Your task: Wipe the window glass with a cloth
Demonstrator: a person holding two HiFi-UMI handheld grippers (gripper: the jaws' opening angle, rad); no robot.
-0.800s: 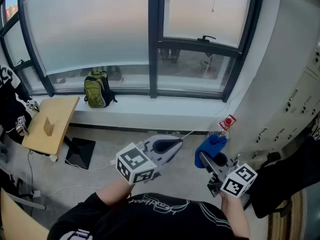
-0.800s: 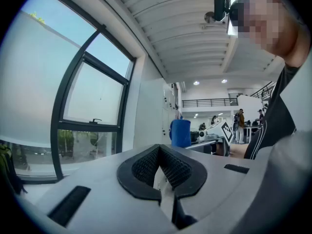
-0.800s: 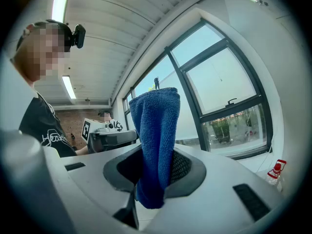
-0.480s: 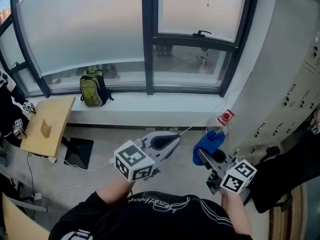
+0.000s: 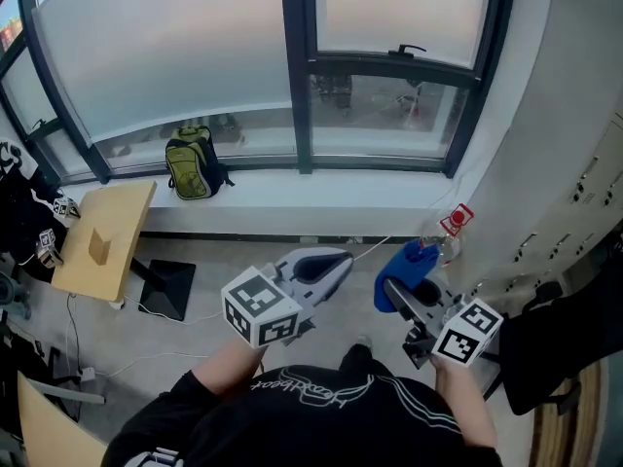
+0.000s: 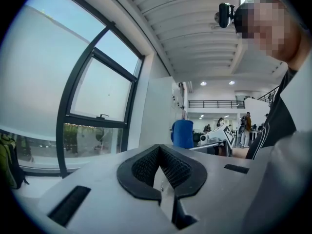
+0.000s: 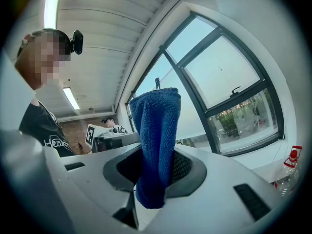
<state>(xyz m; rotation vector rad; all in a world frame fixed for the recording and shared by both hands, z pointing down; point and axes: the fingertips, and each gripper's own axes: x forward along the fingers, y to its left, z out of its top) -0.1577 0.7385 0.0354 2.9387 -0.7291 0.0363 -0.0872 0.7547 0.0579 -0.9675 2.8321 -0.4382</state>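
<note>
A blue cloth is pinched in my right gripper, whose jaws are shut on it; the cloth sticks up past the jaws. My left gripper is held beside it, jaws shut with nothing between them. The window glass stands ahead in dark frames, above a white sill. Both grippers are well short of the glass, over the floor. A window handle sits on the right pane's frame.
A green backpack rests on the sill at left. A wooden desk and a black base plate stand at the left. A clear bottle with a red cap sits by the white wall at right. Cables lie on the floor.
The head view has shifted slightly, and the window and sill sit a little lower in it. Both grippers keep about the same pose; the cloth stays gripped.
</note>
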